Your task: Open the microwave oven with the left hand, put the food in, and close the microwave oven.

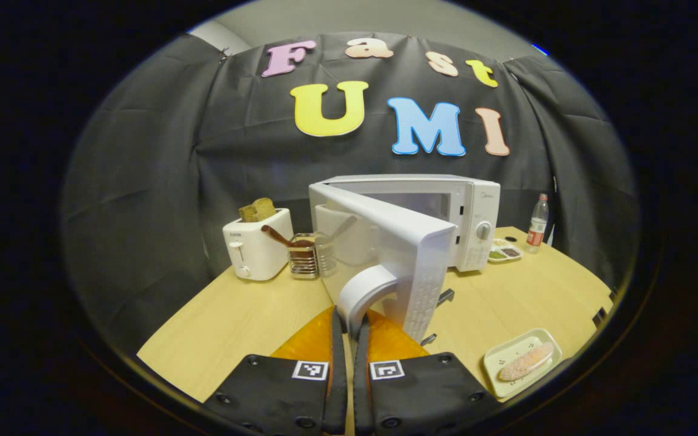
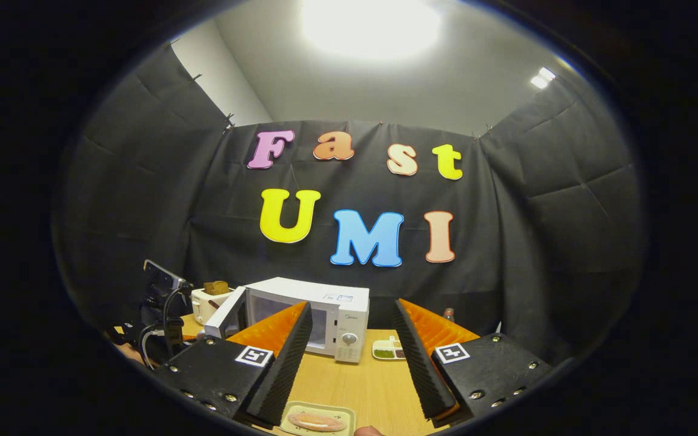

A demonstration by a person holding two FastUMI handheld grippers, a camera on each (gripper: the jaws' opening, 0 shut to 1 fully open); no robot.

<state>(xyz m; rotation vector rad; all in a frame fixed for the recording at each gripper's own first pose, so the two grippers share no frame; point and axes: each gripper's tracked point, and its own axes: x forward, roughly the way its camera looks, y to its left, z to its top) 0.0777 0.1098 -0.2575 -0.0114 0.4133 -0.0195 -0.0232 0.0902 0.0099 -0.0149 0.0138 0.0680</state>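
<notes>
The white microwave (image 1: 446, 212) stands at the back of the wooden table, its door (image 1: 412, 266) swung partly open toward me. My left gripper (image 1: 349, 324) is shut on the door's curved white handle (image 1: 364, 290), whose lower end sits between the fingers. The food, a pinkish oblong piece (image 1: 528, 361), lies on a pale rectangular plate (image 1: 500, 363) near the table's front right. In the right gripper view the right gripper (image 2: 354, 315) hangs open and holds nothing, above the plate (image 2: 300, 410) with the food (image 2: 317, 421). The microwave (image 2: 340, 315) and its open door (image 2: 225, 321) are farther back.
A white toaster (image 1: 256, 248) with bread stands left of the microwave, next to a wire utensil holder (image 1: 305, 257). A small sectioned dish (image 1: 505, 252) and a bottle (image 1: 537, 224) sit to the microwave's right. Bare tabletop (image 1: 525, 297) lies between dish and plate.
</notes>
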